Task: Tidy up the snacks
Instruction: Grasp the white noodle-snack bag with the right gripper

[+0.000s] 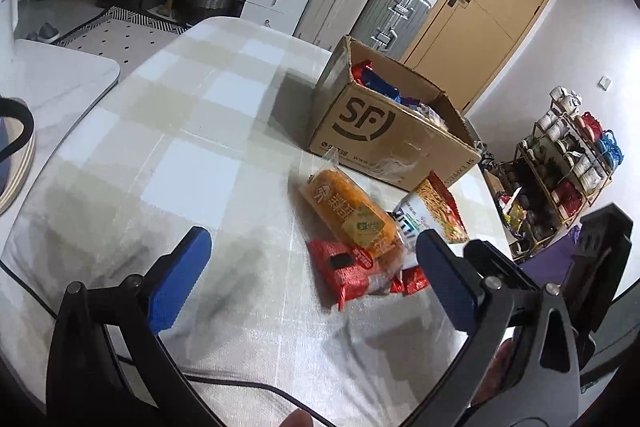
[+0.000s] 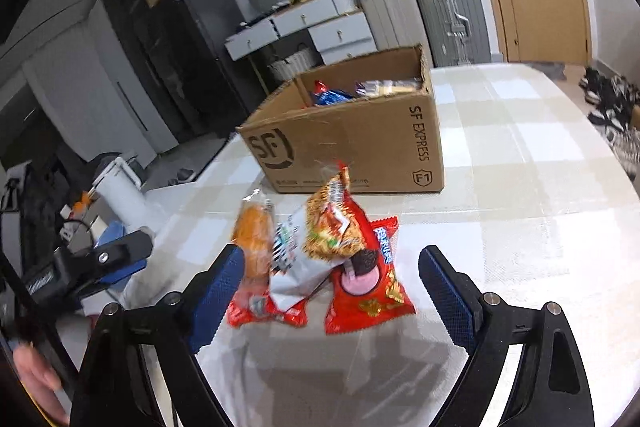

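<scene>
A small heap of snack packets was seen on the near part of the checked tabletop [image 2: 520, 155], just in front of an open SF Express cardboard box [image 2: 360, 143] in which a few packets already lay. The right gripper [image 2: 328, 291] was held above the heap with its jaws wide apart and nothing between the pads; the red cookie packet [image 2: 368, 291] lay nearest its centre, partly under a noodle-snack bag [image 2: 334, 227]. The left gripper [image 1: 312, 279] was likewise spread and empty, left of the orange packet [image 1: 348, 207]. It was judged that one packet should be taken at a time: the topmost bag first, gripped across its crimped edge, lightly enough that the contents were not crushed.
</scene>
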Motion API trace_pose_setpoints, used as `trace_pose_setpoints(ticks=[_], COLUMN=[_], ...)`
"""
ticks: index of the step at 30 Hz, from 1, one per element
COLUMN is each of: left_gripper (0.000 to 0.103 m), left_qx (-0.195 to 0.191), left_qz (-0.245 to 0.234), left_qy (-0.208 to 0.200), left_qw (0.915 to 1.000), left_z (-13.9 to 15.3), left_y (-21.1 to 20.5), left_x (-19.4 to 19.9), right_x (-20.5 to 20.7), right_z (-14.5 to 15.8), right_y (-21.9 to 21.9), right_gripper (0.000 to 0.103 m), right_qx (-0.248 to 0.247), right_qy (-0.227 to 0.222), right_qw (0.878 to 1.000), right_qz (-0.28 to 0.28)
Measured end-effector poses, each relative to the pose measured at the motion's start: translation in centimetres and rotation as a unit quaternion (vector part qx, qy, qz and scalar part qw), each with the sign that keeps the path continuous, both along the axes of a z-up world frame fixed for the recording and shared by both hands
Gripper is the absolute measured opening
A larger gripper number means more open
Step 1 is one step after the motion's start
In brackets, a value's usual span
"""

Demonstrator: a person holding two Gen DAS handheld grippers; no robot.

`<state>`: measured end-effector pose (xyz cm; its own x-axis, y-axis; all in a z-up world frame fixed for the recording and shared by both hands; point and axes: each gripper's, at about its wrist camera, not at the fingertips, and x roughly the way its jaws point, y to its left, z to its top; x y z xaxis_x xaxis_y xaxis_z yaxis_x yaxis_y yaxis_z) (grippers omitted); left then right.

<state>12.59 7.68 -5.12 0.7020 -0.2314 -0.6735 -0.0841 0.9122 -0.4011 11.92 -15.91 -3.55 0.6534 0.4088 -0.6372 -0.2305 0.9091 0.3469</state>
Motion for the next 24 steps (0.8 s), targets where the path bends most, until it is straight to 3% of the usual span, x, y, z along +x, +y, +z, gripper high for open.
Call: trace_pose_setpoints(ticks=[10,13,18,24], left_gripper=[0.102,0.102,0.102,0.102], left_qx=[-0.042,-0.044,-0.055,-0.065], left_qz=[-0.006,-0.004,0.010,0.025], left_qy=[0.021,0.025,0.035,0.040], left_qw=[0.9989,0.9987,0.9978,0.9968], left_z=[-1.2,-1.5,-2.2,-2.7], left_y=[0.1,0.3,1.2,1.8], left_x=[2.8,3.2,3.5,3.4], right_x=[4.2,5.4,5.7,4.9], right_z=[-1.6,-2.2,-2.5,-1.9], right_y=[1.8,2.9,3.6,3.2], right_gripper=[0.089,0.074,0.067,0.045], right_qx=[-0.006,-0.037,-0.040,-0.026], right_qy=[0.025,0.028,0.027,0.019], right_qw=[1.000,0.999,0.999,0.999], right_qz=[0.000,0.004,0.016,0.029])
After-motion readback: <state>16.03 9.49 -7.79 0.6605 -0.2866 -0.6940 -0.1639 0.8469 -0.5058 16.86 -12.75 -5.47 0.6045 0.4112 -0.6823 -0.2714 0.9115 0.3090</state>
